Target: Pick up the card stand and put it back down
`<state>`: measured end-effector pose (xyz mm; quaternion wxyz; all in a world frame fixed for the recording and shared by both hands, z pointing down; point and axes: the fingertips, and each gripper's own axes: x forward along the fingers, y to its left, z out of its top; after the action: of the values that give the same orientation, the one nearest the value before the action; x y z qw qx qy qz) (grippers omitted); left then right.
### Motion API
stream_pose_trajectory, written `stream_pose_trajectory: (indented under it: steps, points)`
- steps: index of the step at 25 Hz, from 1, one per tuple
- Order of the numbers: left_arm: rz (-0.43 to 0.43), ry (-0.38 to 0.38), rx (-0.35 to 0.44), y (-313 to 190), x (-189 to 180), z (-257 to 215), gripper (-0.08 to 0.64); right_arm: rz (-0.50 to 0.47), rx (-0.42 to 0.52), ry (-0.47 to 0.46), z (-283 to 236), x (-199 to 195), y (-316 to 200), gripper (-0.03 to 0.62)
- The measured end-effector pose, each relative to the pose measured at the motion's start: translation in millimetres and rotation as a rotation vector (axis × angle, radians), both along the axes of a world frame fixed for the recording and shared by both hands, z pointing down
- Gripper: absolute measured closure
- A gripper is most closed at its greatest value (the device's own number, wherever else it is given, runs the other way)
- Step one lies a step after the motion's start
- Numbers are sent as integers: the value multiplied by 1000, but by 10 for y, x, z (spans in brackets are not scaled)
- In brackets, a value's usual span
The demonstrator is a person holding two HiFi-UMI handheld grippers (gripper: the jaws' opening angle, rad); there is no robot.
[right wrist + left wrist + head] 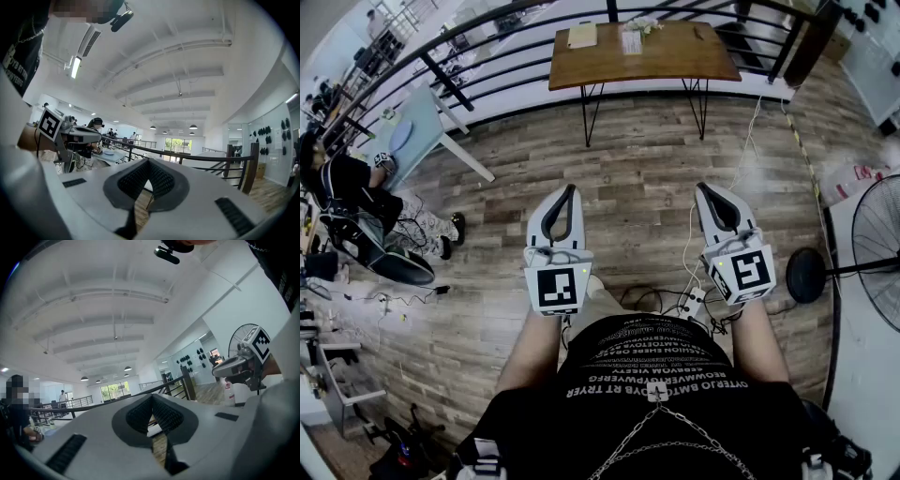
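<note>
Left gripper (570,192) and right gripper (705,189) clenched, empty; items (631,39) on table (581,67) indistinct.

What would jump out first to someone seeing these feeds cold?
The left gripper and right gripper, white, shut and empty, are held level side by side mid-frame in the head view. Straight ahead a wooden table stands by a black railing, small items on top too far to identify. A standing fan sits at the right edge.
</note>
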<state>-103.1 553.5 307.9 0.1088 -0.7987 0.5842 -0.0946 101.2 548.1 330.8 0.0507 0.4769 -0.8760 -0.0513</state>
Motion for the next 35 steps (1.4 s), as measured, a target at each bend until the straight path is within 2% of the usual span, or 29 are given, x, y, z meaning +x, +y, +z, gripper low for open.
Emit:
stream_pose_trajectory:
  steps: [8, 13, 17, 25, 27, 29, 35]
  points:
    - [20, -20, -23, -164, -109, 60, 534, 30, -12, -61, 99, -66, -149, 591]
    - [15, 11, -4, -455, -367, 150, 534, 70, -22, -29, 211, -199, -399, 591]
    - [-8, 20, -18, -794, -631, 237, 534, 105, -5, -8, 228, -297, -719, 591]
    - [51, 54, -48, -1439, -997, 335, 533, 123, -33, -9, 263, -551, -1194, 589]
    - [73, 52, -69, -1563, -1045, 377, 533, 140, -41, -13, 271, -590, -1301, 573]
    - [90, 53, -83, -1654, -1105, 414, 532, 155, -50, -16, 278, -634, -1380, 525]
    - [100, 77, -78, -1796, -1320, 413, 532, 179, -83, -1, 360, -763, -1457, 500]
